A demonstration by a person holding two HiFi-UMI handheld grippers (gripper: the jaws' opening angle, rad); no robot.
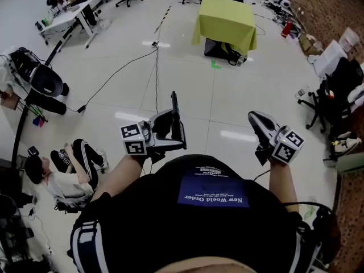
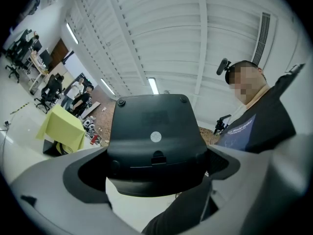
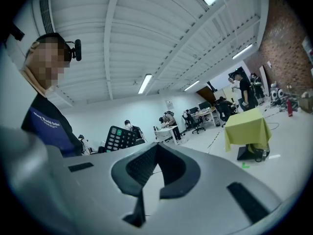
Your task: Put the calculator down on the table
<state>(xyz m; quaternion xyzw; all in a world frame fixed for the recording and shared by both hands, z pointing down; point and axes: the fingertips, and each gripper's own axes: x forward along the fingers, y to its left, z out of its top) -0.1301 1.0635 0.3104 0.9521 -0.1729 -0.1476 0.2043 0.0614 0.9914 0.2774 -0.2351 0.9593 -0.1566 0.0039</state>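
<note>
The calculator [image 1: 176, 120] is a thin dark slab standing on edge between the jaws of my left gripper [image 1: 173, 136], which is shut on it at chest height. In the left gripper view its black back [image 2: 155, 138] fills the space between both wide-set jaws. Its keypad [image 3: 121, 137] shows at the left of the right gripper view. My right gripper [image 1: 257, 121] hangs apart to the right, shut with nothing in it, its dark pads [image 3: 142, 168] meeting. The table [image 1: 226, 17], draped in yellow-green cloth, stands far ahead on the floor.
A person [image 1: 62, 172] sits on the floor at lower left beside a black chair [image 1: 40, 81]. Cables [image 1: 156, 56] run across the white tiles toward the table. Office chairs [image 1: 330, 104] and clutter line the right wall, and desks [image 1: 65, 19] stand at far left.
</note>
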